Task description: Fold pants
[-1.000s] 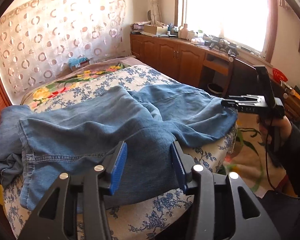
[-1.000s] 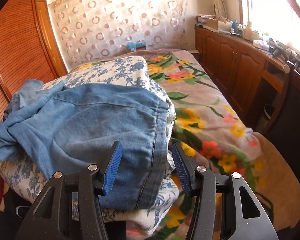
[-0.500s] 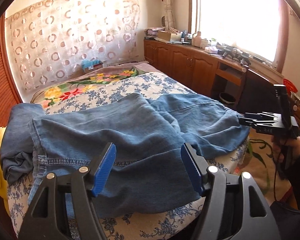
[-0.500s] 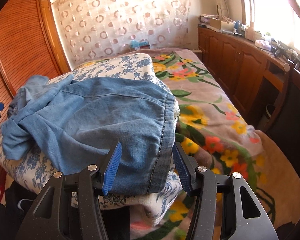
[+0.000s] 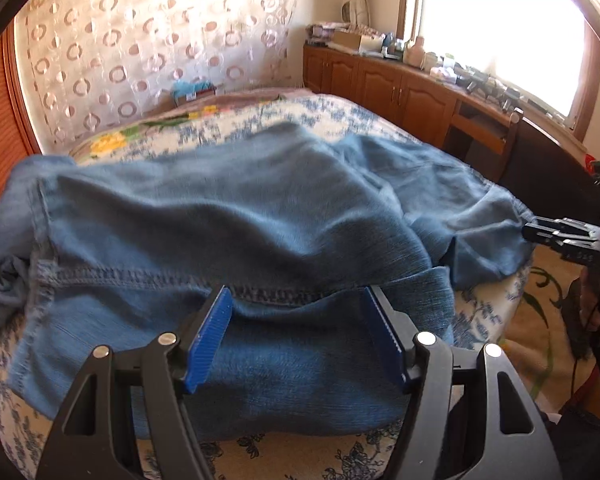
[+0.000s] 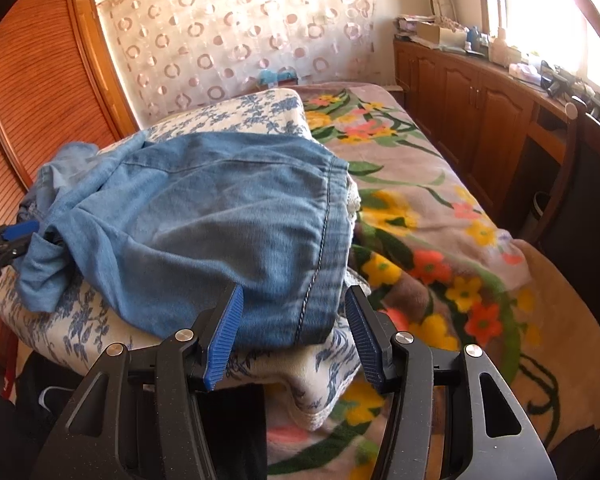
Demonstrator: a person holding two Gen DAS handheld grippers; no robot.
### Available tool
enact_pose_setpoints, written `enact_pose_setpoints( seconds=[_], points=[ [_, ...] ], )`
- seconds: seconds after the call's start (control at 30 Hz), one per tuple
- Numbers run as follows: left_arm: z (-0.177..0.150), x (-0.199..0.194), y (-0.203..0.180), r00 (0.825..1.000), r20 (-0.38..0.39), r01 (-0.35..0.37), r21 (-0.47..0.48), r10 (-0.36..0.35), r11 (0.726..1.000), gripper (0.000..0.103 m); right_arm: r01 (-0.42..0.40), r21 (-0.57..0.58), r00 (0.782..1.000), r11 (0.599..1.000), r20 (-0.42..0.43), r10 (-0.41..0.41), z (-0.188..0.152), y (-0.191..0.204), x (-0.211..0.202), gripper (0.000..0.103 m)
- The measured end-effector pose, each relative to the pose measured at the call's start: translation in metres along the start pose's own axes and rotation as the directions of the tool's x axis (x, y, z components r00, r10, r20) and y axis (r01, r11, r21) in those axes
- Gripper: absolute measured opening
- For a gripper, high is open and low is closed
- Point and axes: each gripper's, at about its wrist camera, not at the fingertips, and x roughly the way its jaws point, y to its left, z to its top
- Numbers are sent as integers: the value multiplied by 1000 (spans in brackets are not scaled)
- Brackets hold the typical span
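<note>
The pants [image 5: 236,224] are blue denim, spread crumpled across a folded flowered quilt [image 5: 476,316] on the bed [image 6: 420,208]. In the left wrist view they fill the middle of the frame; in the right wrist view they occupy the centre left, one stitched edge running down toward the lower middle.

Handling: denim is soft and limp but fairly heavy. It will drape and sag from any hold, and the loose layers may slide over one another. The stitched seams and hems are thicker and give the firmest hold; take hold there rather than on flat cloth.

The left gripper [image 5: 296,336] stands at the lower middle of its frame. Its jaws have just been opening, and its fingers [image 5: 208,340] stand wide apart over a seam, clamping nothing. The right gripper [image 6: 294,336] has its fingers [image 6: 224,340] about half open, straddling the stitched edge without pinching it.
</note>
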Motion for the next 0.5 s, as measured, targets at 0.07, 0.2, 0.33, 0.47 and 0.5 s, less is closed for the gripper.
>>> enact_pose_setpoints(
  seconds=[0.07,0.2,0.33,0.47,0.5],
  points=[
    [-5,7,0,1000,-10,-4,2,4,1000,67,-3,8,1000,1000,-5,3,-1,-1,0,54],
    [-9,8,-3,1000,15,-11,11,11,1000,67,-10,26,1000,1000,-7,10,-2,-3,1,54],
    [-12,8,-1,999,33,-6,6,6,1000,68,11,31,1000,999,-15,-11,0,-3,2,48],
    [-14,7,0,999,48,-4,4,4,1000,68,30,36,1000,999,3,-30,4,-7,-4,16],
    [-14,7,1,999,49,-2,4,2,1000,68,30,30,1000,999,7,-30,5,-7,-6,15]
  ],
)
